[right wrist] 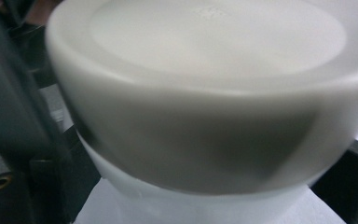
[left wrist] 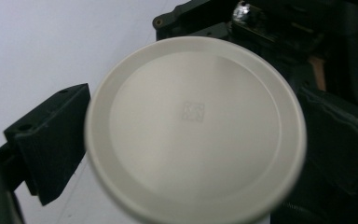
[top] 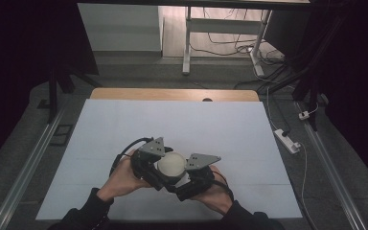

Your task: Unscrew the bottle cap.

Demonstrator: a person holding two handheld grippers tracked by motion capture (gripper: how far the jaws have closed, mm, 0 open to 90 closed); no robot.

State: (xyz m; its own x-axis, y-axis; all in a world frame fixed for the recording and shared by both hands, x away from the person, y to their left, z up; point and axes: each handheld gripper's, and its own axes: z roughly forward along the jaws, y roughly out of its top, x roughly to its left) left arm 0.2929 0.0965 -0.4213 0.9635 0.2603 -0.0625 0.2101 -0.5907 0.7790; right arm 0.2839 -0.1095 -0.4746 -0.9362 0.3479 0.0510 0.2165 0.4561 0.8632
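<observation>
A white jar (top: 172,165) is held above the table (top: 124,124), pinched between both grippers. Its round lid (left wrist: 196,126) is seen face-on from the left gripper (top: 149,165); its side wall (right wrist: 205,140) is seen from the right gripper (top: 194,175).

Lab: white-covered table (top: 124,124), rails (top: 28,165), floor cables (top: 230,48), power strip (top: 287,140).

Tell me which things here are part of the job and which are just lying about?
In the job:
white lidded jar
its lid
left gripper
right gripper

Lying about:
power strip on the floor
cables behind the table
</observation>
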